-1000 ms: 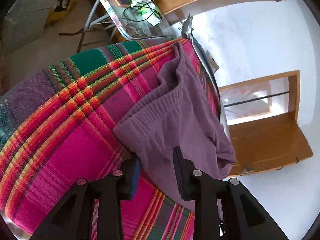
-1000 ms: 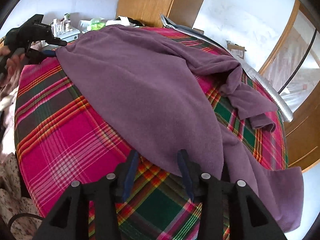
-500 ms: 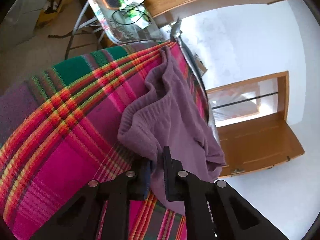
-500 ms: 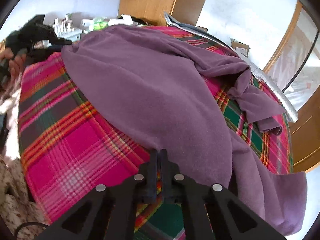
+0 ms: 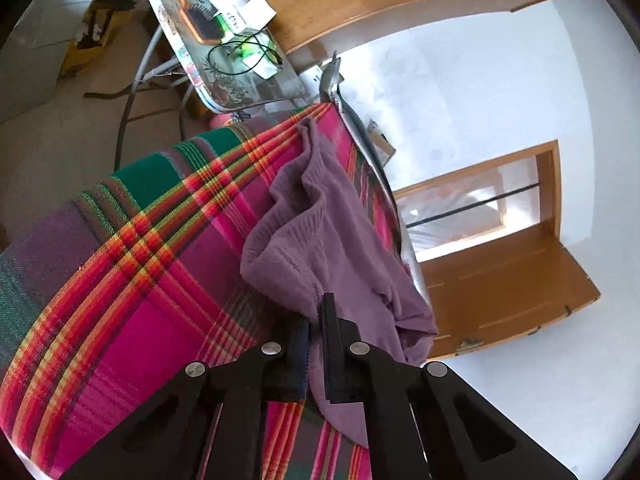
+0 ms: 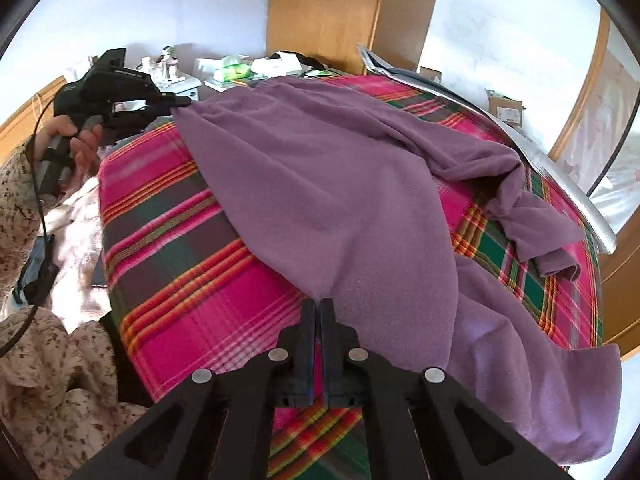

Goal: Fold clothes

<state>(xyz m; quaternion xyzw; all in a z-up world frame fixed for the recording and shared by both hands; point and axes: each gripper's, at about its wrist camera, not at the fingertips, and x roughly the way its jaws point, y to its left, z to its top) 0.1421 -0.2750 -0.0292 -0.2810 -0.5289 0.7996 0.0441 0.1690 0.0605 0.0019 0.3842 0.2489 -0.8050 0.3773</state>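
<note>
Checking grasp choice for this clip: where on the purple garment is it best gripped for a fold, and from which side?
Probably at the near edge of the purple garment, coming in low from the person's side. That hem lies flat on the plaid blanket, and the left gripper and right gripper have just closed on it there.

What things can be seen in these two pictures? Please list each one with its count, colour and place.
garment: one, purple, spread over the plaid cover.
plaid cover: one, pink, green and red, over the bed.
wardrobe: one, light wood, against the far wall.
side table: one, patterned top on metal legs, beyond the bed, cluttered with small items.
cable: one, black, on the side table.
door frame: one, wooden, in the white wall.
left tongs: one, black, shut on the garment's ribbed edge.
right tongs: one, black, shut on the garment's near edge.
hand: one, holding the left tongs' handle.
sleeve: one, floral.
</note>
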